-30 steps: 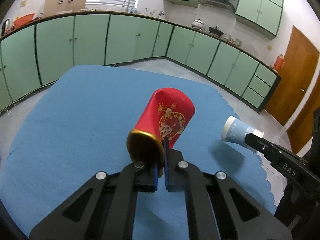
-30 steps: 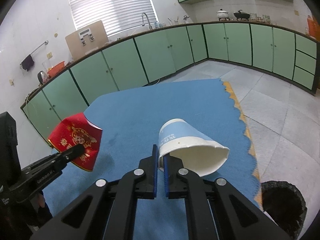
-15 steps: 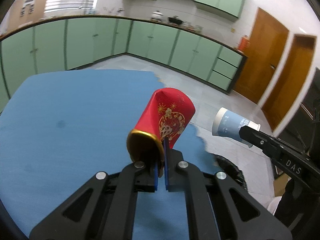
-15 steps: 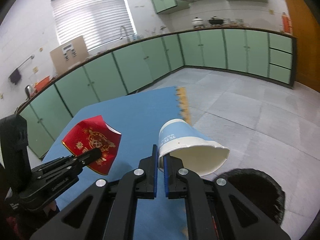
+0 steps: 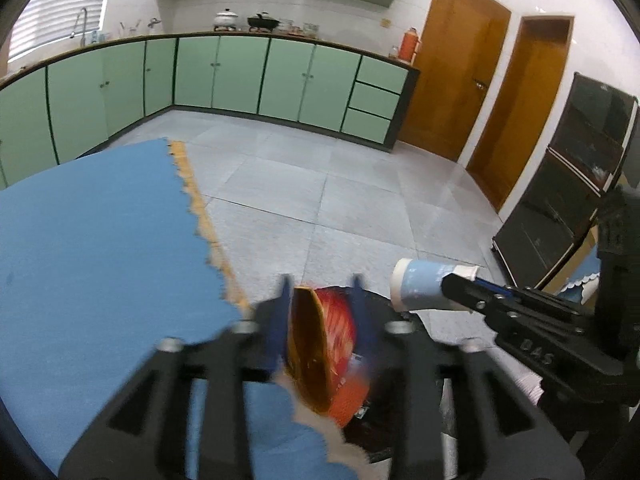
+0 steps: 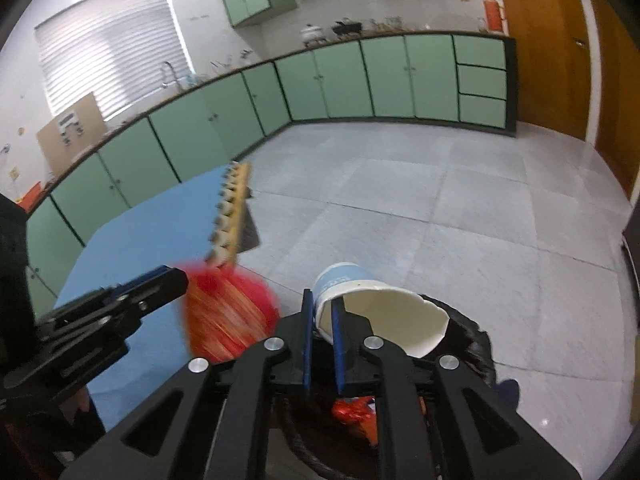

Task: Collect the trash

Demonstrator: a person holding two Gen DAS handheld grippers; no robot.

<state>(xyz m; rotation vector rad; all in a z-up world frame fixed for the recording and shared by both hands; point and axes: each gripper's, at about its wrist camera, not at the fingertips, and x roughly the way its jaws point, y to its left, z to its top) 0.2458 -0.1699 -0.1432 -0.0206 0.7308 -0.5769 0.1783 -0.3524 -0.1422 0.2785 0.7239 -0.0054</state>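
The left claw has just been opening: its jaws stand spread with the red paper cup blurred between them, and the pads seem clear of it, though blur makes that hard to judge. The cup hangs just past the worktop's scalloped edge, above the black trash bag on the floor. The right claw has just begun parting, its pads still close on the rim of the white-and-blue paper cup, over the bag's mouth.

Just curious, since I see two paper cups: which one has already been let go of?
The red cup: the left gripper has just been opening, pads clear of it. The blue-and-white cup sits between the right gripper pads.
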